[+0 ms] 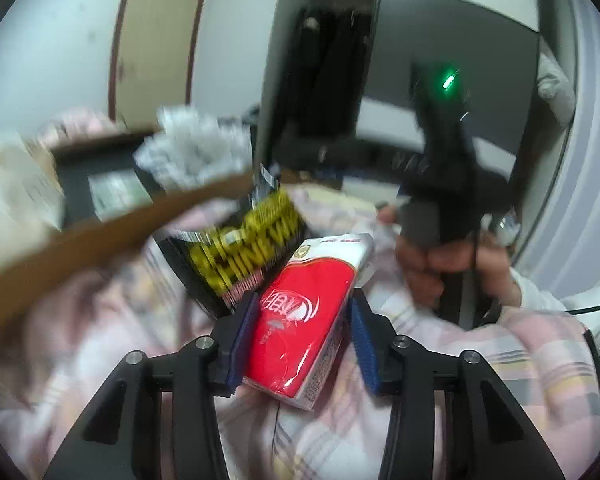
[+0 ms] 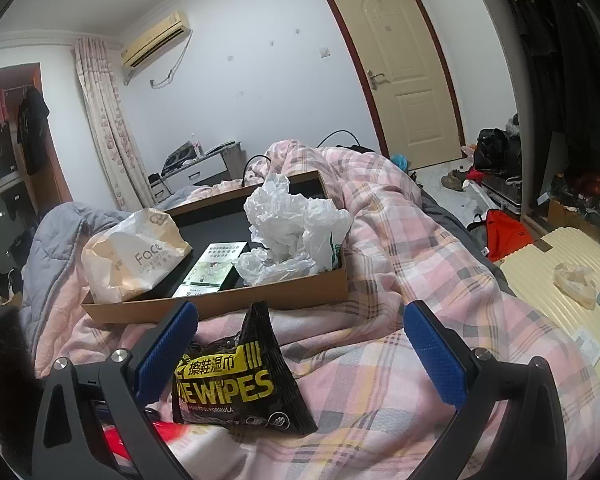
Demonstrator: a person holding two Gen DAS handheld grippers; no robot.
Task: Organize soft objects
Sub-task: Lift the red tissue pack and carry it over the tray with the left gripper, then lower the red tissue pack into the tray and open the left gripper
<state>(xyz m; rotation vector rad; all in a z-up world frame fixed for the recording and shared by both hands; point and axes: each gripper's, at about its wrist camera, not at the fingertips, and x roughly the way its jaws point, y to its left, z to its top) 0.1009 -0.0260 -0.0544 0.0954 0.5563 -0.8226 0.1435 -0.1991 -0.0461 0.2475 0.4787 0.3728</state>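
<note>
Left gripper (image 1: 304, 340): red tissue pack (image 1: 300, 320) sits between its blue pads, left pad touching, right pad's contact unclear through blur. Right gripper (image 2: 300, 356) is spread wide, empty. Black wipes pack (image 2: 240, 380) lies just in front of the cardboard tray (image 2: 220, 300); the red pack shows only as a blurred sliver there.

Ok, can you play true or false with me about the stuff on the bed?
1. The red pack sits between the left gripper pads. True.
2. The black wipes bag is inside the box. False: it lies on the blanket, in front of the box.
3. A crumpled white plastic bag is in the box. True.
4. The right gripper squeezes the wipes bag. False: its jaws stand wide open.
</note>
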